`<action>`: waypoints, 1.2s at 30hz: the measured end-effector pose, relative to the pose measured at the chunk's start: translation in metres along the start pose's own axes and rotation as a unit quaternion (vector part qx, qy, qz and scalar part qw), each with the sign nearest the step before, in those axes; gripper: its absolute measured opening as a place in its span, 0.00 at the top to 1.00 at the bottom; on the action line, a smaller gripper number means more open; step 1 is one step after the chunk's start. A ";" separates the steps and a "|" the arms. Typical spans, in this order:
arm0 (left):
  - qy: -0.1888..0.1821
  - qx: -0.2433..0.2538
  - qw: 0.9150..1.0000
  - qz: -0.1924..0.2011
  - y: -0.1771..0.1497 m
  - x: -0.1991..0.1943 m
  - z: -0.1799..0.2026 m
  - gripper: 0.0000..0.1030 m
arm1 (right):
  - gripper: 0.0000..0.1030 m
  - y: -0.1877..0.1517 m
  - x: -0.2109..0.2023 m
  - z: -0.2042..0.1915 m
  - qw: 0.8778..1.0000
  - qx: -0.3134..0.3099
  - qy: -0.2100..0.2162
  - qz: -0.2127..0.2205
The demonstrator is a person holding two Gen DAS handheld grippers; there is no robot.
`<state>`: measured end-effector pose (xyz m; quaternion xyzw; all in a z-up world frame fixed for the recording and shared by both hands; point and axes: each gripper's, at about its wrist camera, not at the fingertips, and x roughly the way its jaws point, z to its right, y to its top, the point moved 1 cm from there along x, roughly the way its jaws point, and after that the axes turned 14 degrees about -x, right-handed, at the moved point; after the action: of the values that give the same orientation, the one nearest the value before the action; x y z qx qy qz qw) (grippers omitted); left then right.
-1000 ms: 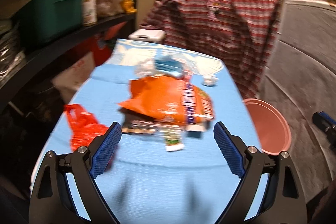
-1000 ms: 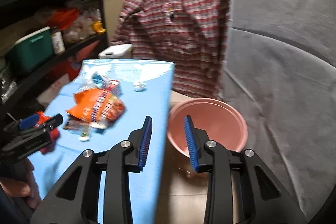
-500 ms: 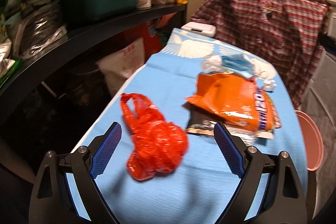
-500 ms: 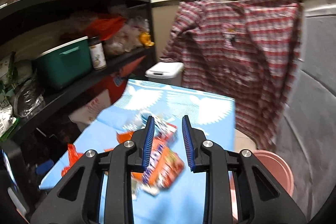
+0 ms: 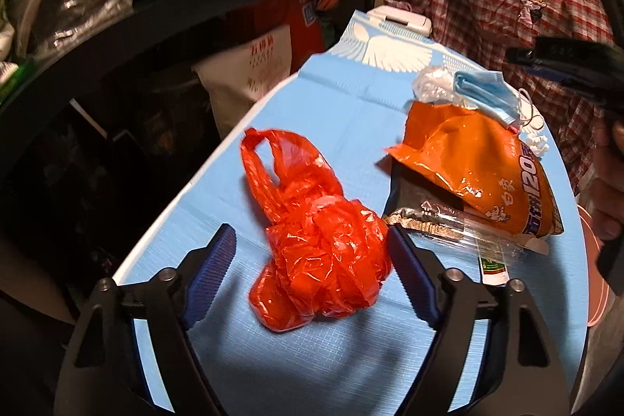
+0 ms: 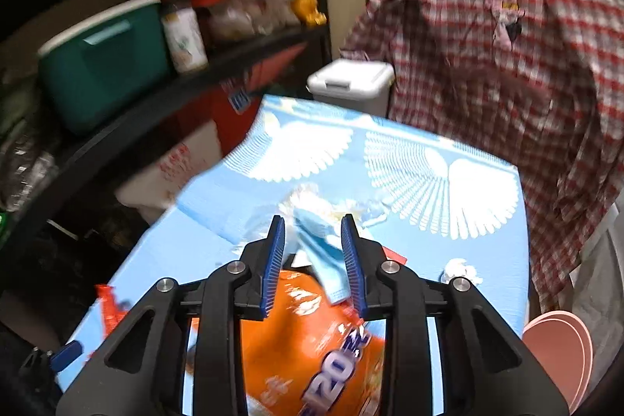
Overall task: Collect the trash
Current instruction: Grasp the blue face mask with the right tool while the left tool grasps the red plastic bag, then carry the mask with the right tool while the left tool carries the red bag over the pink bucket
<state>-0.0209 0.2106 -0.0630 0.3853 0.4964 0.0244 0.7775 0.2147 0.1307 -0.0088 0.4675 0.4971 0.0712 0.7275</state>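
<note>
Blue table cover (image 5: 343,127): left gripper (image 5: 312,260) now wide around red bag (image 5: 319,252), right gripper (image 6: 314,260) narrow over blue mask (image 6: 319,244), up from orange packet (image 6: 308,334).

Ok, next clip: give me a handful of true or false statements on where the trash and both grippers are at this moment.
1. The left gripper is open, its fingers either side of the crumpled red plastic bag. True.
2. The blue face mask lies at the far end of the orange snack bag. True.
3. The right gripper hangs over the pink basin. False: it is over the blue tablecloth, jaws framing the mask; the pink basin sits off the table's right edge.
4. The red bag is already in the basin. False: it lies on the tablecloth.
5. A plaid shirt hangs beyond the table. True.
</note>
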 end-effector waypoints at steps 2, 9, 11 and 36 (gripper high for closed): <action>0.000 0.002 1.000 -0.004 0.000 0.002 0.002 0.40 | 0.68 -0.002 0.017 0.004 1.000 -0.001 0.002 -0.020; 0.004 -0.004 1.000 0.000 0.004 0.001 0.002 0.60 | 0.94 -0.010 0.028 0.008 0.999 -0.013 0.000 -0.044; 0.002 -0.008 1.000 0.003 0.006 -0.001 0.000 0.62 | 0.97 -0.009 0.021 0.008 0.999 -0.017 -0.001 -0.039; -0.120 0.050 0.990 0.055 -0.006 -0.072 0.051 0.66 | 0.98 -0.064 -0.193 0.035 0.996 0.001 -0.069 0.058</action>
<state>-0.0191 0.1468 -0.0014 0.4505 0.3781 -0.0047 0.8088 0.1231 -0.0358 0.0721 0.5003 0.4180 0.0809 0.7539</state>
